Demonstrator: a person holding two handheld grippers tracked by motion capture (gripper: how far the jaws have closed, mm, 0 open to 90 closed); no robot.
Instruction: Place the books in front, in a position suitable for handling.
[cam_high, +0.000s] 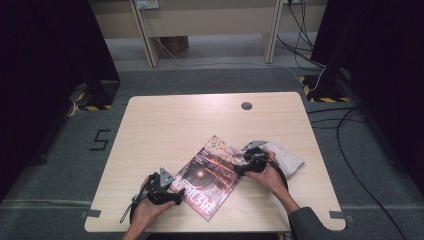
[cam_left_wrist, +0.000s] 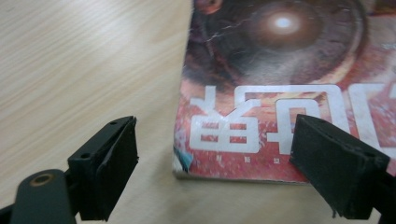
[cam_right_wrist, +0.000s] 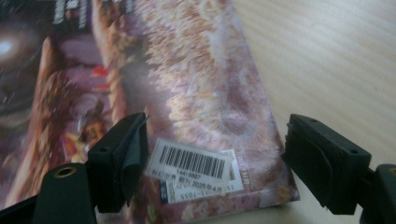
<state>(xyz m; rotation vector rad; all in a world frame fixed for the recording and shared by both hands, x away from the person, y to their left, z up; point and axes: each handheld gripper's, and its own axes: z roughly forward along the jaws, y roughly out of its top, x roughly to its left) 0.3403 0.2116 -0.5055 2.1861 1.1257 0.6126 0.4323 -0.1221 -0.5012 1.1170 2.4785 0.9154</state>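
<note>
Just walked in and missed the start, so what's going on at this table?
A person holds a gripper in each hand over a magazine lying flat and closed on the wooden table. The left gripper is at the magazine's near corner, the right gripper at the edge with the barcode sticker. Both sets of jaws stand open and straddle the cover's edge without clamping it. A white cloth lies beside the right hand.

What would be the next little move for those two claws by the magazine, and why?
Probably lower the left claw and close it on the magazine corner. Both claws are open, the left straddling the near corner and the right claw straddling the barcode sticker end, neither gripping yet.
</note>
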